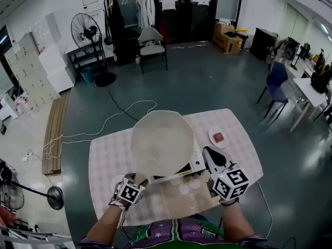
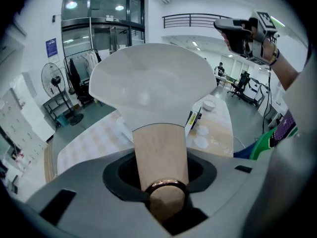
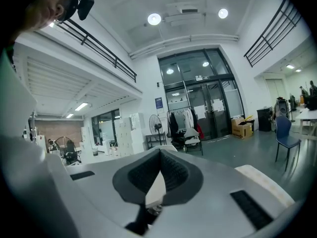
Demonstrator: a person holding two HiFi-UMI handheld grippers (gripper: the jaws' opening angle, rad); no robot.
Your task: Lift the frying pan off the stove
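A cream-white frying pan [image 1: 162,143] with a light wooden handle [image 1: 171,177] hangs tilted above the table, clear of the stove. My left gripper [image 1: 139,180] is shut on the handle's end, where a copper ring [image 2: 166,185] shows between the jaws [image 2: 161,180]; the pan's bowl [image 2: 148,86] fills the left gripper view. The small silver stove [image 1: 196,163] peeks out under the pan's right side, and its edge [image 2: 195,119] carries a yellow label. My right gripper [image 1: 211,157] is raised beside the stove with nothing in it, its pads [image 3: 173,170] meeting at the tips.
The table [image 1: 106,160] wears a pale checked cloth, with a brown board [image 1: 179,197] near the front edge. A small white plate [image 1: 218,137] with something red sits at the far right. Beyond the table are a floor cable, a chair and fans.
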